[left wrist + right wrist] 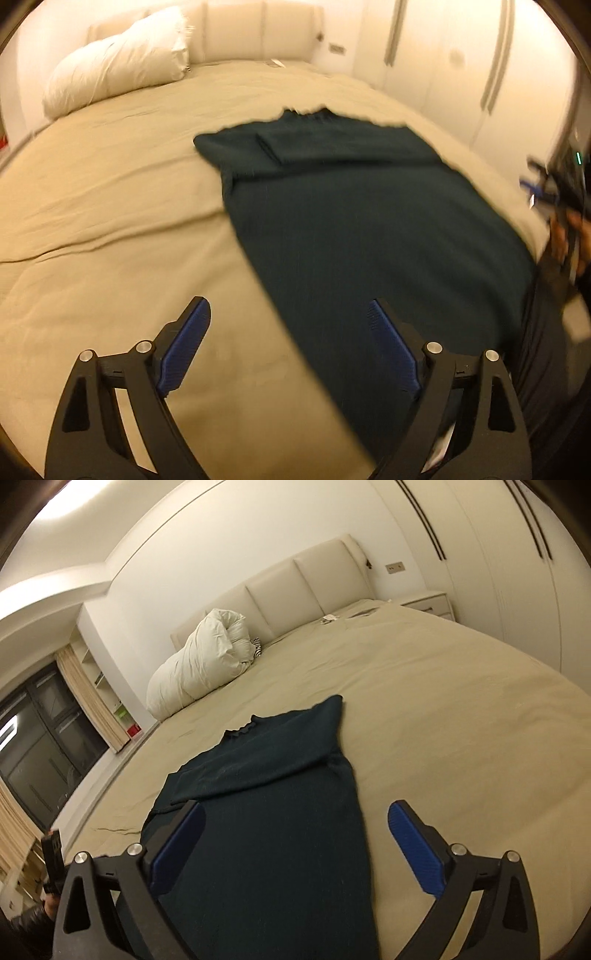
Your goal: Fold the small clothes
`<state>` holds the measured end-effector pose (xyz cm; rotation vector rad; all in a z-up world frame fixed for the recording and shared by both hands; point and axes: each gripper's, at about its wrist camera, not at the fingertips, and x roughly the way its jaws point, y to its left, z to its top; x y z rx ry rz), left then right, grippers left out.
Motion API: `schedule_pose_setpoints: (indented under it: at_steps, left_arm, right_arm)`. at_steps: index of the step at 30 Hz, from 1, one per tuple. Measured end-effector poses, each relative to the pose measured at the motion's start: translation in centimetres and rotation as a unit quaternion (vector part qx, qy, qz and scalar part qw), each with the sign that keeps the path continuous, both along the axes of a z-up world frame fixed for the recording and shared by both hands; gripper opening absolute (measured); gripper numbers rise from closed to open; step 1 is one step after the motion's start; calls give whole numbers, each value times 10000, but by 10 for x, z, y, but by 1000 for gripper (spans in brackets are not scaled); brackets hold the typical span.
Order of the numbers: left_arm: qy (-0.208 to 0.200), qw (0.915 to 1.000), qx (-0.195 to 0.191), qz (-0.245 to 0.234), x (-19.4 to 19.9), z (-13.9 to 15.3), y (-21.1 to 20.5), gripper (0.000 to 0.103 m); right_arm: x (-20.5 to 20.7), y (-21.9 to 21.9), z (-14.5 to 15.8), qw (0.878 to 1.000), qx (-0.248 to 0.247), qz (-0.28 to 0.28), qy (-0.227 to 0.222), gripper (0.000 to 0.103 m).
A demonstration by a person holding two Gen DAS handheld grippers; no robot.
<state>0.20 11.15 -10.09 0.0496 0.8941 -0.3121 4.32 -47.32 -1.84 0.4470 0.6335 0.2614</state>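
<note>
A dark green knit top (354,229) lies flat on the beige bed (110,206), collar at the far end, both sleeves folded across its chest. It also shows in the right wrist view (266,834). My left gripper (290,310) is open and empty, hovering above the garment's near left edge. My right gripper (297,814) is open and empty, hovering above the lower body of the top. The right gripper also shows at the right edge of the left wrist view (554,192).
A bunched white duvet (203,664) lies near the padded headboard (295,587). Small items (328,619) lie by the headboard. A nightstand (428,603) and white wardrobe doors (517,572) stand on the right. A dark window (33,738) is on the left.
</note>
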Motion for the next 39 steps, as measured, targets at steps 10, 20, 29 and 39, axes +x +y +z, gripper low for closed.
schedule_pose_setpoints:
  at_steps: [10, 20, 29, 39]
  left_arm:
    - [-692, 9541, 2316, -1767, -76, -15, -36, 87]
    - [-1866, 8416, 4068, -3023, -121, -64, -64, 87]
    - [-3121, 7479, 4716, -3477, -163, -92, -75, 87]
    - [-3337, 7632, 4304, -3478, -167, -79, -87, 61]
  right_arm:
    - [-26, -1, -2, 9911, -1307, -28, 271, 100]
    - [-33, -20, -15, 9914, -1200, -252, 446, 96]
    - [-31, -25, -16, 9915, -1180, -268, 470, 96]
    - [-34, -21, -27, 9795, -1908, 65, 635, 90]
